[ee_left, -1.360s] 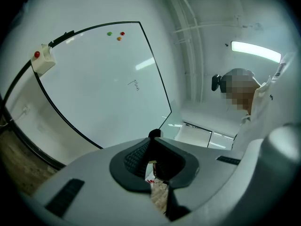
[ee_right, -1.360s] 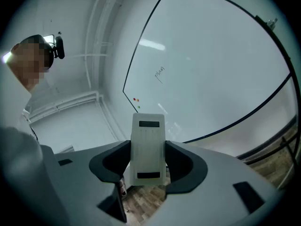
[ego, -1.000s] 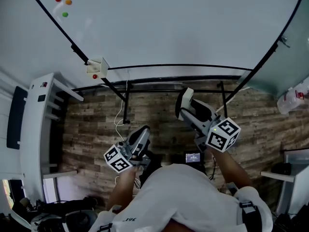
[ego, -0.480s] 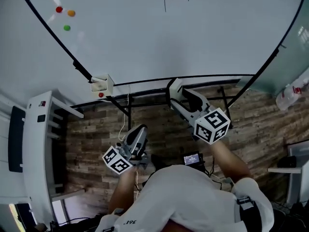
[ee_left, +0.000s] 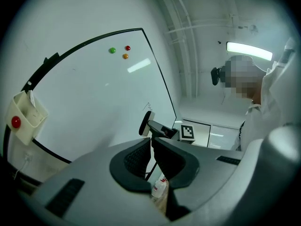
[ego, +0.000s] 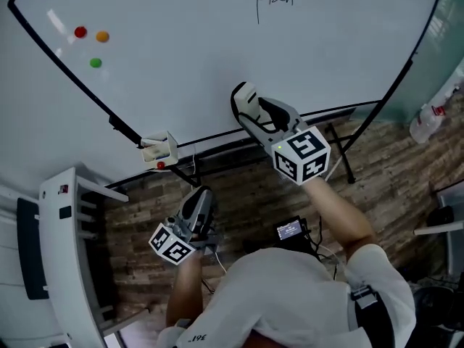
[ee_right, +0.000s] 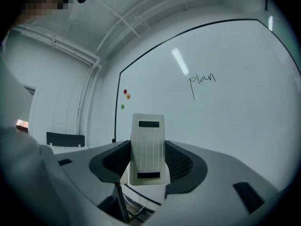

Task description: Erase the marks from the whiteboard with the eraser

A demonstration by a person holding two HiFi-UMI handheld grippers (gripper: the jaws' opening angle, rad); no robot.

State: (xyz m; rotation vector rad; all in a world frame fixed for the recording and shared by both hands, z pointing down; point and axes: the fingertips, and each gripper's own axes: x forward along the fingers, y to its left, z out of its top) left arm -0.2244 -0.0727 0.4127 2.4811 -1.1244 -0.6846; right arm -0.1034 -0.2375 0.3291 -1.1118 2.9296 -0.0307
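Observation:
The whiteboard [ego: 217, 49] fills the top of the head view, with the handwritten word "plan" [ego: 273, 0] near its upper edge. My right gripper [ego: 246, 111] is raised in front of the board's lower part, shut on a white eraser [ego: 245, 100]. In the right gripper view the eraser [ee_right: 147, 147] stands upright between the jaws, below the word "plan" [ee_right: 202, 81]. My left gripper [ego: 197, 203] hangs low over the floor, shut with nothing in it [ee_left: 151, 159].
Three round magnets, red [ego: 80, 32], orange [ego: 102, 36] and green [ego: 95, 62], sit at the board's upper left. A small white holder [ego: 159, 149] with a red magnet hangs on the board's lower frame. A white shelf unit [ego: 69, 252] stands at left.
My right gripper has risen with the eraser from over the floor to in front of the board's lower part. The view has tilted up, bringing the written word into sight.

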